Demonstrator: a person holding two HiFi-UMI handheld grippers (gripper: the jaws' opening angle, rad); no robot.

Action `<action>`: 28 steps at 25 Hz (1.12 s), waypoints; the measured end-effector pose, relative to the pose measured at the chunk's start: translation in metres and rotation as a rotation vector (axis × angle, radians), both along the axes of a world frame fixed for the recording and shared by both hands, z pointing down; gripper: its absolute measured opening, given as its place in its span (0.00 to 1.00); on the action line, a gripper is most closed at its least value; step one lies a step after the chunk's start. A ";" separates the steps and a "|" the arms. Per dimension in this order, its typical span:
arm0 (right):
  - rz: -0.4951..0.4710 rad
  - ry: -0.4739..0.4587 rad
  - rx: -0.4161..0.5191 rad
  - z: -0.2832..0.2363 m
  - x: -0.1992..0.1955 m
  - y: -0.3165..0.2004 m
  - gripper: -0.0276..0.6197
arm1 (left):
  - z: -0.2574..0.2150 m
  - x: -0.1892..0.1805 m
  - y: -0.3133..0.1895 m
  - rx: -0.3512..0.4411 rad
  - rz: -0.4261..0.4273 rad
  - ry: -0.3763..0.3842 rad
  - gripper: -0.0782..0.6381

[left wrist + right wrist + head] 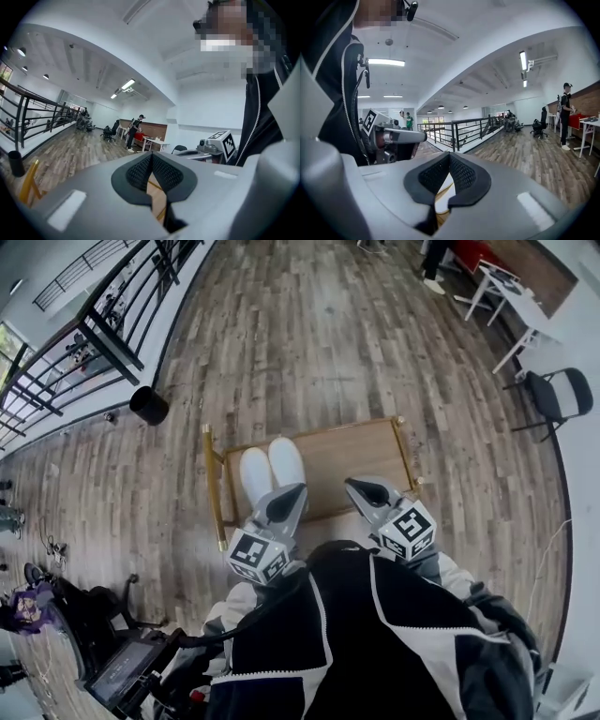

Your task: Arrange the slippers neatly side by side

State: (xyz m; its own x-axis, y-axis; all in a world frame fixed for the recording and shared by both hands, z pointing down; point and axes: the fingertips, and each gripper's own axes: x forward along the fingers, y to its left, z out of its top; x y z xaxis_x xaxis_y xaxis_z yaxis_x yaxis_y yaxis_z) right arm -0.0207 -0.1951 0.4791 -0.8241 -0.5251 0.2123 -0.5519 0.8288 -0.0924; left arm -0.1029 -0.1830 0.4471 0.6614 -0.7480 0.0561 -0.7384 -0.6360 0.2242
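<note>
Two white slippers [255, 474] [286, 463] lie side by side, toes pointing away from me, on the left part of a low wooden table [361, 460] with a gold frame. My left gripper [285, 505] hovers just in front of the slippers, held close to my body, shut with nothing between its pads. My right gripper [370, 491] is over the table's near edge to the right, also shut and empty. In the left gripper view the jaws [151, 161] meet and the right gripper [215, 145] shows beside them. The right gripper view shows closed jaws [449, 164] pointing level.
A black bin [149, 405] stands on the wood floor beyond the table's left. A black railing [103, 324] runs along the far left. At the right are a folding chair [558, 395] and a white table [511, 296]. A person [566, 115] stands far off.
</note>
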 end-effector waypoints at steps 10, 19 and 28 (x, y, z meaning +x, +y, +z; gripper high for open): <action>0.081 -0.022 0.001 -0.005 0.053 0.001 0.04 | -0.007 0.054 0.000 0.016 0.085 -0.001 0.13; 0.093 -0.019 0.003 -0.006 0.068 0.008 0.04 | -0.005 0.070 0.006 0.012 0.098 -0.004 0.13; 0.097 -0.023 -0.008 -0.003 0.082 0.011 0.04 | -0.002 0.086 0.008 -0.001 0.103 -0.004 0.13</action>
State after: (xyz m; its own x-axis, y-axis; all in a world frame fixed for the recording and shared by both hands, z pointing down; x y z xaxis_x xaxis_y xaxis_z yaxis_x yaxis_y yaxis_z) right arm 0.0613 -0.1838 0.4764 -0.7739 -0.6015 0.1983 -0.6275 0.7705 -0.1119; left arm -0.0171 -0.1746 0.4449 0.7345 -0.6761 0.0591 -0.6699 -0.7084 0.2221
